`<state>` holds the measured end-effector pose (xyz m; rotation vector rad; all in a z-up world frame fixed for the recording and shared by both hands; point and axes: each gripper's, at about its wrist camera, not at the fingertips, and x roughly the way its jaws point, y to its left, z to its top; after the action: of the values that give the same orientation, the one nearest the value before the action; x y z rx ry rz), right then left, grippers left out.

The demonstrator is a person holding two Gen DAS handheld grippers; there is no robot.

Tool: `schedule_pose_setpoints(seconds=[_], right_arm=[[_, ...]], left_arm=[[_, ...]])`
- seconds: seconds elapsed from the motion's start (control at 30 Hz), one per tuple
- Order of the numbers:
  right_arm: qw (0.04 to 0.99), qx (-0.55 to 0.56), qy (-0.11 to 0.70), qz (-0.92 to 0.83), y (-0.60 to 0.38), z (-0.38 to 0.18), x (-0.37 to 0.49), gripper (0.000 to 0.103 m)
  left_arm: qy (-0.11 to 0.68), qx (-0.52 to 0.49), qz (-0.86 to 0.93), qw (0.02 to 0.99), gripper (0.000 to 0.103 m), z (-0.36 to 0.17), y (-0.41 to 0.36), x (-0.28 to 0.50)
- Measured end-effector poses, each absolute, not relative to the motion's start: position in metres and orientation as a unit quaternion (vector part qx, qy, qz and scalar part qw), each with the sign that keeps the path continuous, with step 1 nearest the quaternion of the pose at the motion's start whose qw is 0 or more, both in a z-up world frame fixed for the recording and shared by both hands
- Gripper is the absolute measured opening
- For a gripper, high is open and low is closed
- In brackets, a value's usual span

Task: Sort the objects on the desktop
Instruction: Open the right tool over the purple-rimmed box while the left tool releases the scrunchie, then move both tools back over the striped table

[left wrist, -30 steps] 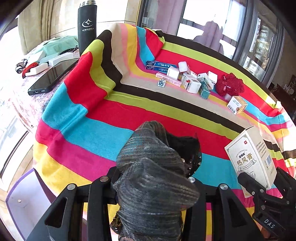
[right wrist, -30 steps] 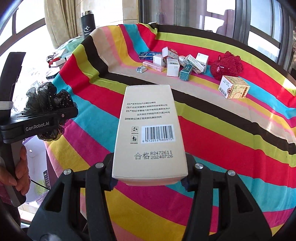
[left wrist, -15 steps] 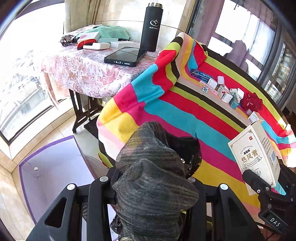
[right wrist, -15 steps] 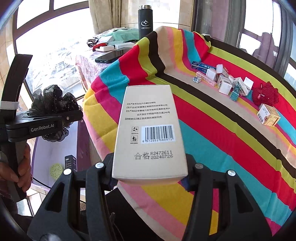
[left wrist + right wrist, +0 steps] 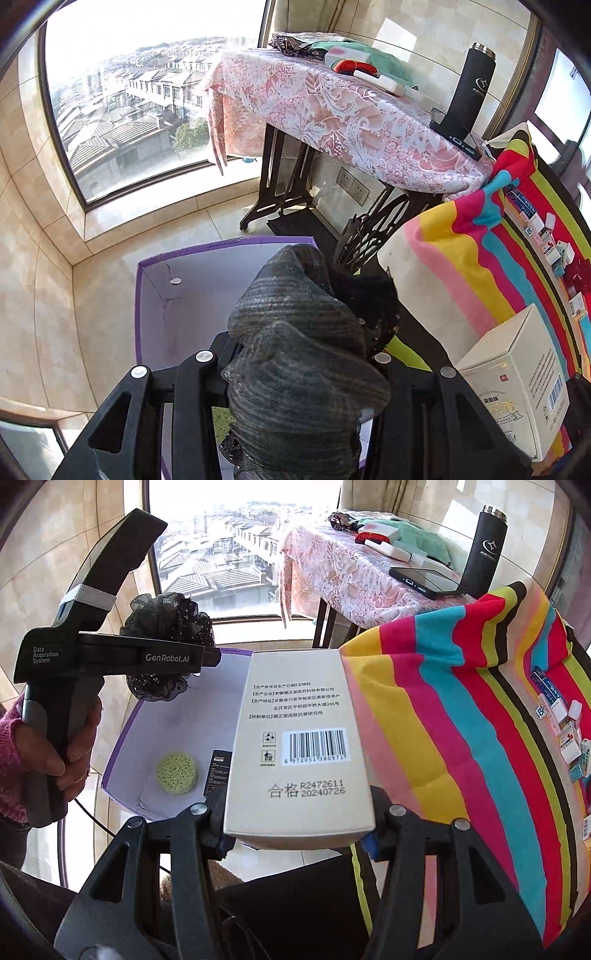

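- Your left gripper [image 5: 295, 354]: clamped on a black mesh scrunchie [image 5: 306, 354], which bulges out above and below the fingers. In the right wrist view your hand [image 5: 70, 753] wraps the handle and the scrunchie [image 5: 168, 650] hangs over the far edge of the box.
- Your right gripper [image 5: 299, 823]: closed on a cream carton [image 5: 299, 746], held by its two narrow sides, barcode face up. The carton reaches out over the box's right edge.
- Purple-rimmed box [image 5: 122, 734]: on the floor, open, pale inside. It holds a round yellow-green sponge [image 5: 176, 773] and a small black packet [image 5: 218, 771], side by side, the packet partly hidden behind the carton.
- Striped cloth [image 5: 461, 716]: draped over the table to the right of the box. Small boxes [image 5: 565, 731] sit in a cluster at its far right, with a red scrunchie [image 5: 580, 271] among them.
- Side table under pink lace cloth [image 5: 332, 576]: carries a black flask [image 5: 485, 550], a phone [image 5: 428, 578] lying flat just beside it, and folded green fabric [image 5: 417, 535] further back.
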<state>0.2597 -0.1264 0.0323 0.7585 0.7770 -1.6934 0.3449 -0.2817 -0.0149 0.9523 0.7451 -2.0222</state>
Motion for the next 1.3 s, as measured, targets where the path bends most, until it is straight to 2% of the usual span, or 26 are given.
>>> schedule_pose_setpoints(seconds=[0.13, 0.3, 0.4, 0.43, 0.5, 0.6, 0.8, 0.9, 1.0, 1.13, 1.3], right_arm=[[0.565, 0.316, 0.359, -0.672, -0.155, 0.017, 0.282, 0.055], [0.587, 0.304, 0.382, -0.646, -0.185, 0.004, 0.305, 0.055], [0.598, 0.294, 0.378, -0.642, -0.193, 0.000, 0.310, 0.058], [0.598, 0.291, 0.375, -0.645, -0.192, 0.000, 0.309, 0.061], [0.598, 0.288, 0.363, -0.654, -0.187, -0.001, 0.306, 0.068], [0.601, 0.300, 0.338, -0.659, -0.175, 0.004, 0.295, 0.069], [0.568, 0.313, 0.297, -0.701, -0.141, 0.018, 0.269, 0.079], [0.543, 0.319, 0.274, -0.727, -0.119, 0.024, 0.251, 0.079], [0.506, 0.324, 0.241, -0.762, -0.091, 0.033, 0.225, 0.079], [0.443, 0.327, 0.192, -0.813, -0.038, 0.048, 0.189, 0.080], [0.357, 0.330, 0.118, -0.866, 0.038, 0.066, 0.135, 0.086]], left_arm=[[0.301, 0.365, -0.782, 0.405, 0.046, -0.017, -0.304, 0.365], [0.308, 0.347, -0.776, 0.427, 0.056, -0.013, -0.326, 0.383], [0.304, 0.322, -0.790, 0.423, 0.070, -0.006, -0.331, 0.393], [0.298, 0.312, -0.795, 0.426, 0.078, -0.001, -0.330, 0.395], [0.286, 0.287, -0.808, 0.428, 0.084, 0.007, -0.325, 0.398], [0.274, 0.258, -0.827, 0.418, 0.084, 0.016, -0.318, 0.394], [0.226, 0.249, -0.857, 0.389, 0.087, 0.034, -0.291, 0.364], [0.219, 0.252, -0.878, 0.342, 0.091, 0.045, -0.272, 0.341], [0.240, 0.245, -0.903, 0.261, 0.103, 0.055, -0.255, 0.315], [0.251, 0.261, -0.918, 0.163, 0.103, 0.066, -0.233, 0.264], [0.212, 0.303, -0.922, 0.118, 0.103, 0.070, -0.197, 0.189]])
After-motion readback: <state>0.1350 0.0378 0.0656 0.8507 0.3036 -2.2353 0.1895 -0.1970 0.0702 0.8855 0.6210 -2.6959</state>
